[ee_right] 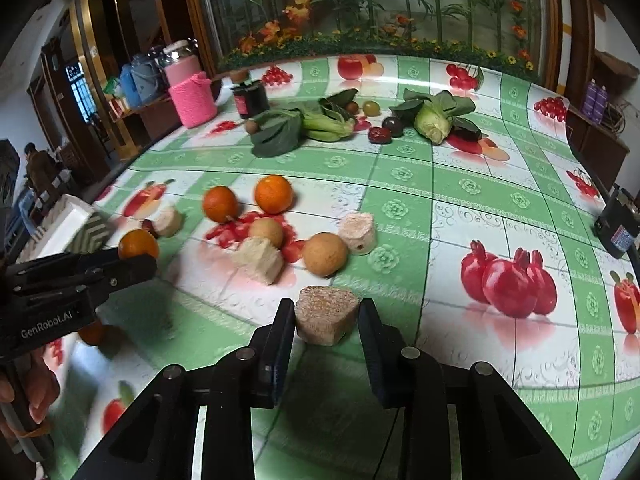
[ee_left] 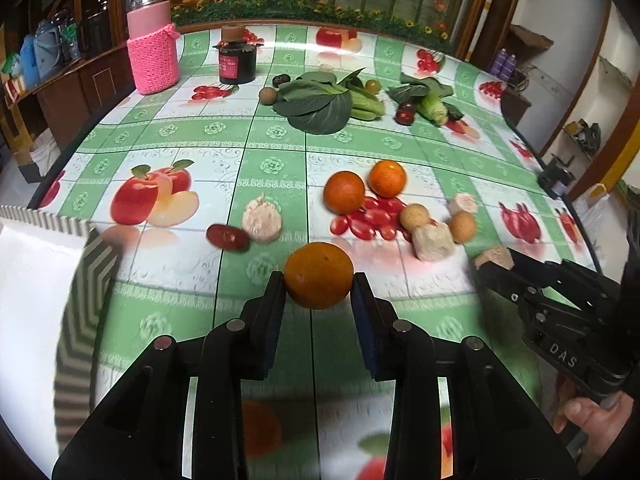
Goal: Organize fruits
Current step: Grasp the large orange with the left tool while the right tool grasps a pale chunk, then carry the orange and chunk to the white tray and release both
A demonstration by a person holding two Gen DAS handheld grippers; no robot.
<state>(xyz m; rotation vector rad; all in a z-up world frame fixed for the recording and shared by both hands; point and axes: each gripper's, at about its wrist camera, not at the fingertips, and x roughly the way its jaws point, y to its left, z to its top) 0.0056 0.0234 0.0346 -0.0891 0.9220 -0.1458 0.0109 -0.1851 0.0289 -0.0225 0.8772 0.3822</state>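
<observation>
My left gripper (ee_left: 319, 280) is shut on an orange (ee_left: 319, 275) and holds it above the table; the same orange (ee_right: 138, 244) shows in the right wrist view. My right gripper (ee_right: 326, 310) is shut on a tan chunk of fruit (ee_right: 326, 314), also seen at the left view's right edge (ee_left: 494, 258). Two more oranges (ee_left: 344, 192) (ee_left: 387, 178) lie mid-table. Beside them lie two round tan fruits (ee_right: 324, 254) (ee_right: 266, 232), pale chunks (ee_right: 260, 260) (ee_right: 357, 232) (ee_left: 262, 220) and a red date (ee_left: 227, 237).
A white tray with a chevron-patterned rim (ee_left: 36, 264) sits at the table's left edge. Leafy greens (ee_left: 320, 100) (ee_left: 430, 98), small dark fruits (ee_right: 386, 130), a dark jar (ee_left: 237, 60) and a pink-sleeved bottle (ee_left: 152, 48) stand at the far side.
</observation>
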